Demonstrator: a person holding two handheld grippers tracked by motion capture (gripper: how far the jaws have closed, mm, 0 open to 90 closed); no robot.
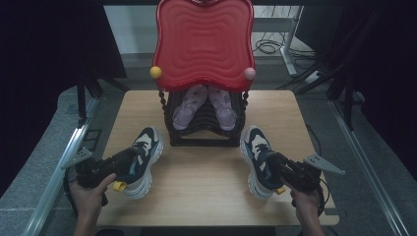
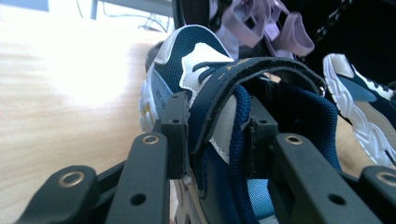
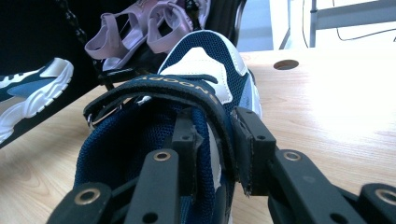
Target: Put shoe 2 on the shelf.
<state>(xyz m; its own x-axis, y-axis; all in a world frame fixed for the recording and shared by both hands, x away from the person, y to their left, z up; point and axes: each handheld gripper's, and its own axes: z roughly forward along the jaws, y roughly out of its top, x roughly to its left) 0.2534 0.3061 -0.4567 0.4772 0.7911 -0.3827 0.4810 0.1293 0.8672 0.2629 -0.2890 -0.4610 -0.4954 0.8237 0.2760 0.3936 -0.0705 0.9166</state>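
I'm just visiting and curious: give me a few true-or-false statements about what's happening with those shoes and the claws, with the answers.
1. Each claw grips one blue-and-white sneaker. True: the left claw clamps the left sneaker, the right claw clamps the right sneaker.
2. The rack under the red tray holds green boots. False: it holds pale purple sandals.
3. The table is wooden. True.
4. Both sneakers already sit on the rack. False: they are in front of it, one at each side.
5. The balls at the tray's lower corners are both blue. False: the yellow ball is at the left, the pink ball at the right.
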